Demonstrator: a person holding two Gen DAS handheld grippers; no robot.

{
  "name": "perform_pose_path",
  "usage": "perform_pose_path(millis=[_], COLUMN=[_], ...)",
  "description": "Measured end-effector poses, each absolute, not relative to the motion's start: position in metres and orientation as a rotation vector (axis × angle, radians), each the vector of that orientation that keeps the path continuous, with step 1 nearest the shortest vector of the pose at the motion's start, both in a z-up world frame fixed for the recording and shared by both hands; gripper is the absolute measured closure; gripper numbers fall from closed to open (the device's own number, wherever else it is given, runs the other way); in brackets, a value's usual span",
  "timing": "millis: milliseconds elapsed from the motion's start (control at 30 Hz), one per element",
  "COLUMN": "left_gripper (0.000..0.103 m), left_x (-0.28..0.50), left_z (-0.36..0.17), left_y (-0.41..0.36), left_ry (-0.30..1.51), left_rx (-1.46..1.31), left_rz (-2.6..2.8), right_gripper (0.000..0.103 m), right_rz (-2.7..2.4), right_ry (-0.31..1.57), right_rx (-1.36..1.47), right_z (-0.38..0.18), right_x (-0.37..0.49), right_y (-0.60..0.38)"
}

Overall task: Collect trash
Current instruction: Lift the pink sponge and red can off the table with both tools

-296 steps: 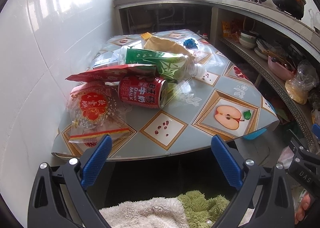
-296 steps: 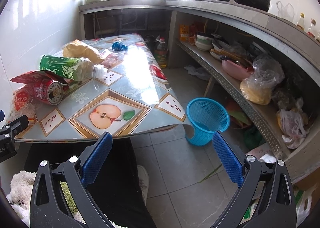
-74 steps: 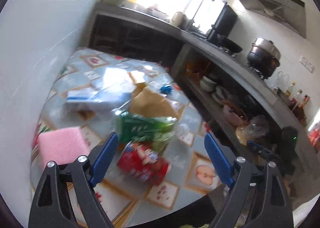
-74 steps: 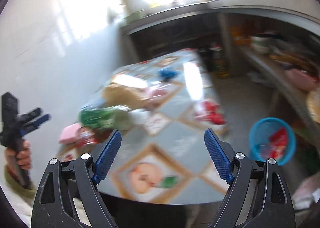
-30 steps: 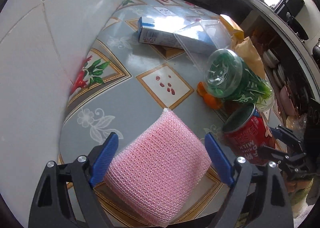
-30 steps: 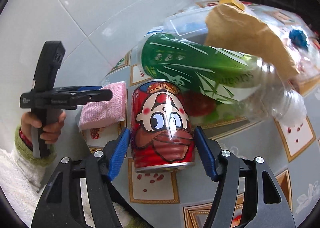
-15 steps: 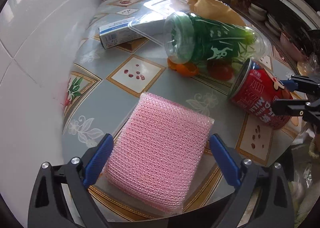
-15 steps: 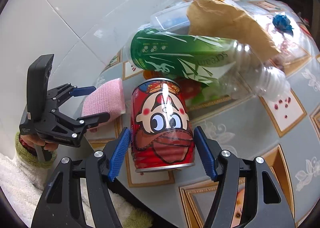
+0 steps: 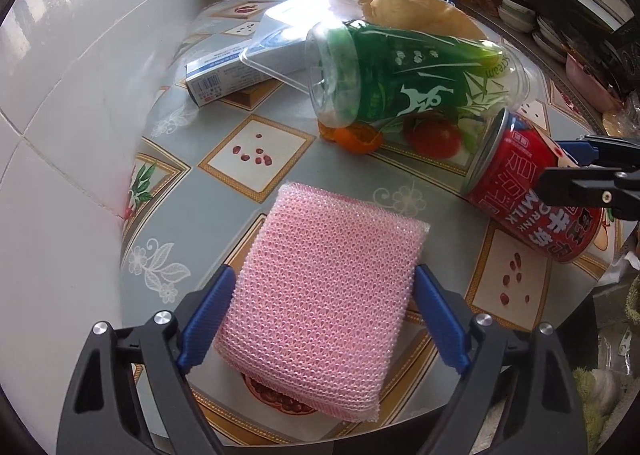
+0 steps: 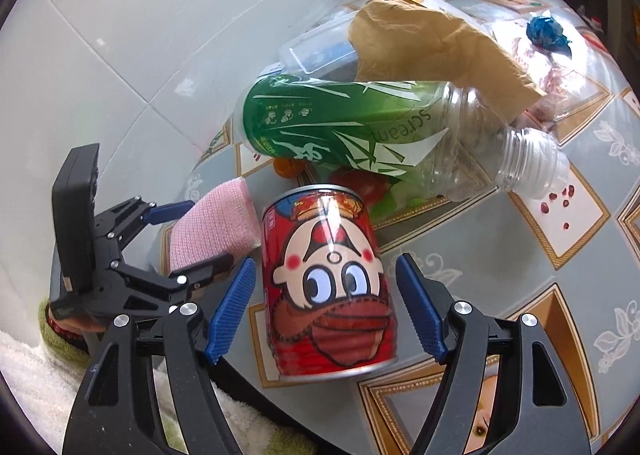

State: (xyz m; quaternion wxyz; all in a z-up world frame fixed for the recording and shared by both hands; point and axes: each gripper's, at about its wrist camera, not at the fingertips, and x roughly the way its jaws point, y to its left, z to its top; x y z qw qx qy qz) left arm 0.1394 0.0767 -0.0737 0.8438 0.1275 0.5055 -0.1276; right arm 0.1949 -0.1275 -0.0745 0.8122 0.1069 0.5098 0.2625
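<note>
A pink mesh sponge (image 9: 324, 295) lies flat on the patterned table; my left gripper (image 9: 320, 319) has a finger against each side of it. It also shows in the right wrist view (image 10: 212, 227). A red milk can (image 10: 328, 275) lies on its side, and my right gripper (image 10: 326, 311) straddles it with small gaps on both sides. The can shows at the right of the left wrist view (image 9: 528, 191). Behind lies a clear bottle with a green label (image 9: 404, 75), also in the right wrist view (image 10: 360, 135).
A blue-white carton (image 9: 228, 75), a clear plastic lid (image 9: 288, 35) and a crumpled brown paper bag (image 10: 432, 39) lie behind the bottle. A blue wrapper (image 10: 546, 31) sits farther back. A white tiled wall (image 9: 60, 95) borders the table's left side. Shelves with dishes (image 9: 560, 23) stand right.
My left gripper has moved forward and closed in so its fingers now touch the sponge's sides. My right gripper has moved a little closer along the can.
</note>
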Motion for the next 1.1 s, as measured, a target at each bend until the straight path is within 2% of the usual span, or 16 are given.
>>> perform_pose_path(millis=[567, 1100], left_gripper=[0.021, 0.021], left_x=[0.134, 0.124], left_z=[-0.064, -0.045], left_y=[0.070, 0.064], left_ry=[1.040, 0.987], left_rx=[0.235, 0.246], left_rz=[-0.270, -0.265], right_gripper=[0.038, 0.038], right_rz=[0.538, 0.529], right_ry=[1.127, 1.064], right_rx=[0.268, 0.304], right_z=[-0.082, -0.060], right_x=[0.191, 0.171], right_y=[-0.127, -0.156])
